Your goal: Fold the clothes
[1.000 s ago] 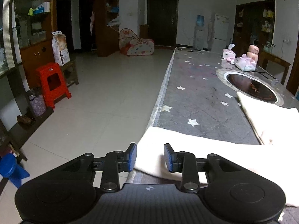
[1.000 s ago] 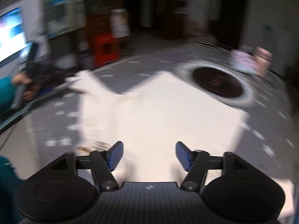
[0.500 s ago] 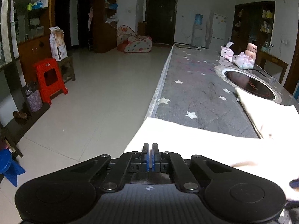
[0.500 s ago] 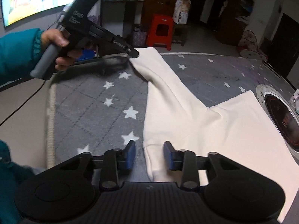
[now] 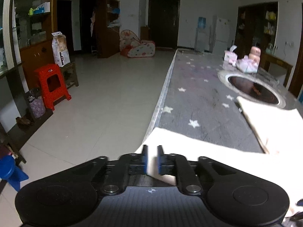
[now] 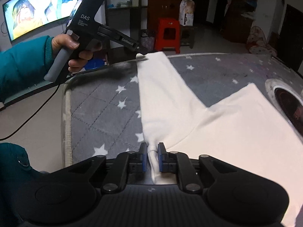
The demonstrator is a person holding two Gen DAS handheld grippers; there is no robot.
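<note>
Gray starry surface (image 6: 98, 113) holds a white sweatshirt (image 6: 227, 124). Left tongs (image 5: 152, 159) pinch its sleeve cuff (image 6: 142, 56); right tongs (image 6: 152, 158) pinch near the shoulder, probably to fold the sleeve in.

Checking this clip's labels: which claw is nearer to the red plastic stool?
Left. The left claw grips the cream garment's sleeve end at the table edge facing the red stool; the right claw grips it at the near end, farther off.

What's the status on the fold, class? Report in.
Left gripper shut on sleeve cuff. Right gripper shut on white garment at the shoulder. Sleeve stretched flat on star mat. Nothing in the way.
</note>
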